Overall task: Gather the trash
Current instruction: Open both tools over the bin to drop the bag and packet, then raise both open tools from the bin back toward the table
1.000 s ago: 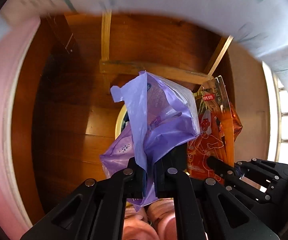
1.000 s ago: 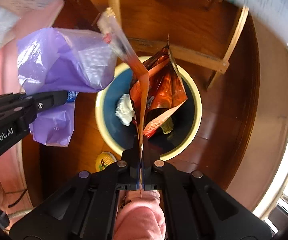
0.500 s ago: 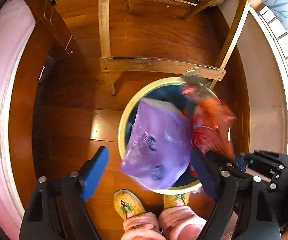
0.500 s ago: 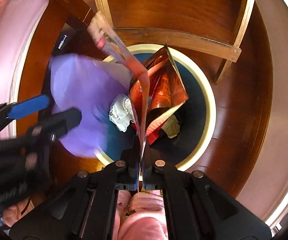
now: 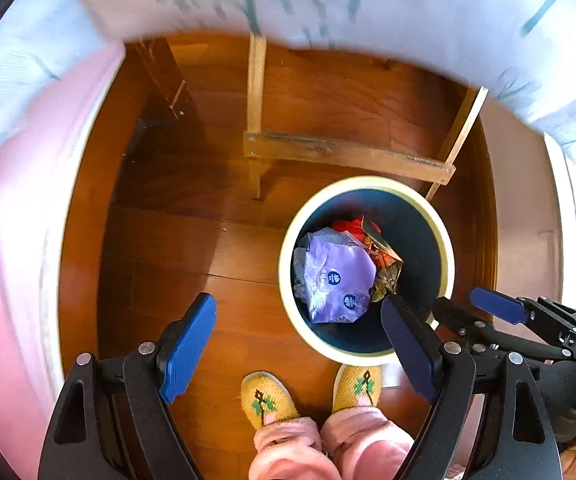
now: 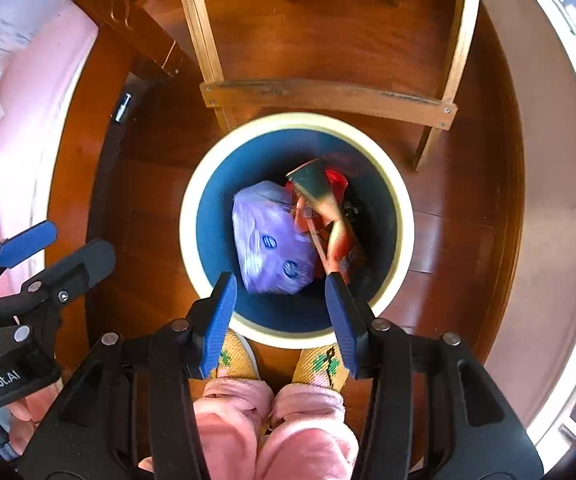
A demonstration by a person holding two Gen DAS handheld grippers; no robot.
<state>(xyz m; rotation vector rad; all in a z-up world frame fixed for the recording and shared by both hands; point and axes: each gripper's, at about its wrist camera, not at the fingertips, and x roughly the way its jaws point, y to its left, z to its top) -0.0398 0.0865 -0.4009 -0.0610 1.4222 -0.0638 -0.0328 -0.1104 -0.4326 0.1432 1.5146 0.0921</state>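
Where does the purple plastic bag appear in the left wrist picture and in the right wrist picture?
Left wrist: the purple plastic bag lies inside the bin, right of centre.
Right wrist: the bag lies inside the bin, near the centre, just above the gripper's fingers.
Shared landmark: the wooden crossbar beyond the bin.

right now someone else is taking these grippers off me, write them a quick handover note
Left hand-held gripper: open, nothing between its fingers.
Right hand-held gripper: jaws opening, nothing between them, above the bin.
Bin: on the wood floor in front of the person's slippers, beside the wooden chair legs.
Done: purple plastic bag and orange snack wrapper are both down in the bin.
Left: no other trash shows in either view; look around for more before the next pickup.
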